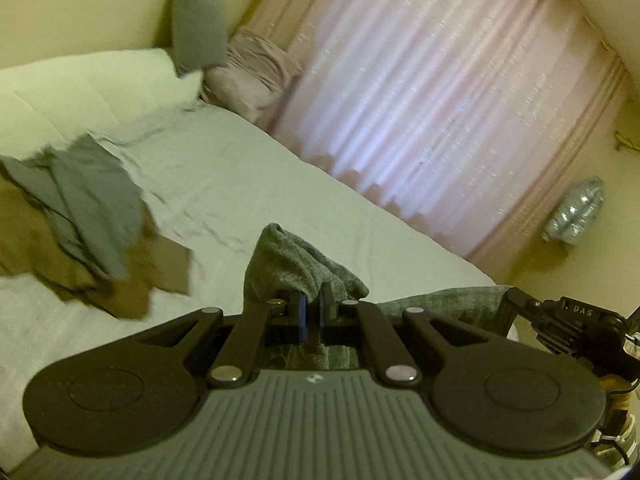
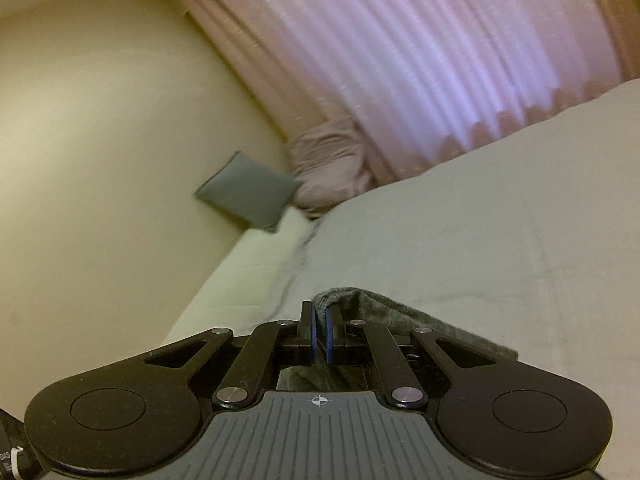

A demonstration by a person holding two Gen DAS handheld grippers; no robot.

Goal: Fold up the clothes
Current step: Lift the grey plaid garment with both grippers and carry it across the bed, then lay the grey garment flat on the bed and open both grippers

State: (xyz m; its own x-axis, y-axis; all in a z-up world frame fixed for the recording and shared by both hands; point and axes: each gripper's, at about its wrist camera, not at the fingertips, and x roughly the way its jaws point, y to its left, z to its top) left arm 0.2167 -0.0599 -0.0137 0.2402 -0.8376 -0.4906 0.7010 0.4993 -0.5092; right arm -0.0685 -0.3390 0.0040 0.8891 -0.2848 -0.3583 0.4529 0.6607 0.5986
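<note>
My left gripper [image 1: 313,308] is shut on a bunched edge of a grey knit garment [image 1: 296,264], held above the white bed [image 1: 248,184]. The garment stretches right toward my right gripper [image 1: 516,300], seen at the right edge of the left wrist view. In the right wrist view my right gripper [image 2: 320,320] is shut on another edge of the same grey garment [image 2: 400,316], low over the bed [image 2: 480,240]. Most of the garment hangs hidden below both grippers.
A pile of grey and brown clothes [image 1: 88,224] lies on the bed's left side. A grey cushion [image 1: 198,26] and a pink bundle [image 1: 256,76] sit at the bed's head. Pink curtains [image 1: 440,88] run along the far side.
</note>
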